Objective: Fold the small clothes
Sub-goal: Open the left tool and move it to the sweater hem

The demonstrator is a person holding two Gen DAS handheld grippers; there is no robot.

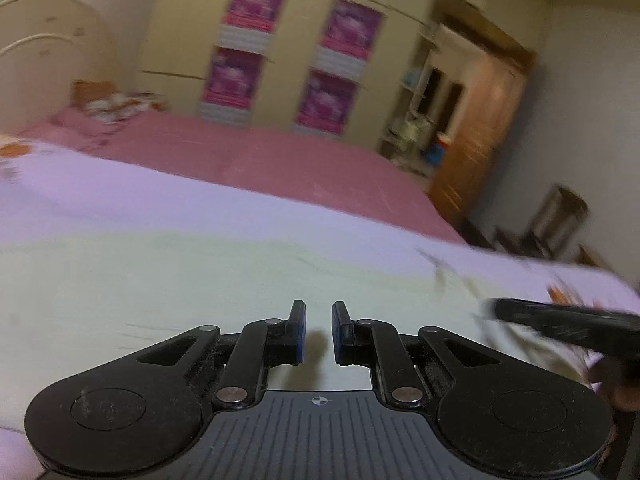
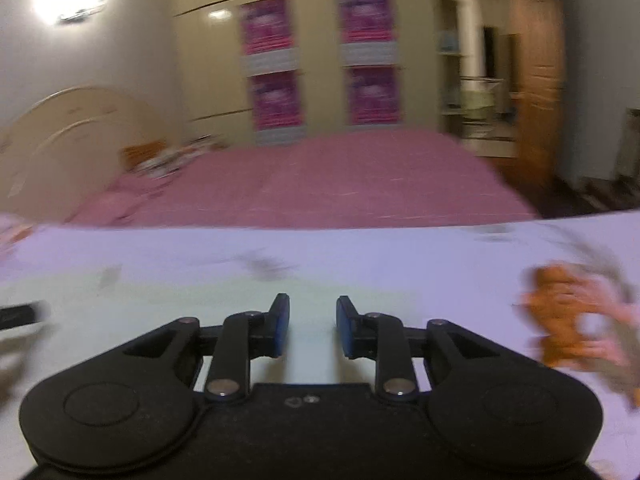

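— Bedroom, bed point(image 2: 360, 176) filling most of it, and both tools are low over the near end. What's right under them?

— Under the left gripper point(image 1: 319, 332) there's a pale yellow-green cloth point(image 1: 160, 280) spread flat on a white sheet point(image 1: 120, 200). Its blue pads point(image 1: 302, 336) stand a narrow gap apart, with nothing between them; I can see the cloth straight through the gap.

— And the other one?

— The right gripper point(image 2: 312, 326) is over the same pale cloth, near its right-hand edge. Its jaws are a bit wider apart and pinch nothing either. From the left camera, part of it pokes in at the right side.

— Anything else on the sheet?

— Off to the right there's an orange and pink printed patch point(image 2: 576, 320), too smeared to say whether it's a garment or the sheet's pattern.

— Further back?

— Pink bedspread beyond the white sheet, some pillows point(image 1: 116, 108) against a cream arched headboard point(image 2: 76, 136). Behind that, a cream wardrobe point(image 2: 208, 60) with four magenta posters point(image 2: 276, 100), then open shelves and a wooden door point(image 2: 536, 80) on the right.
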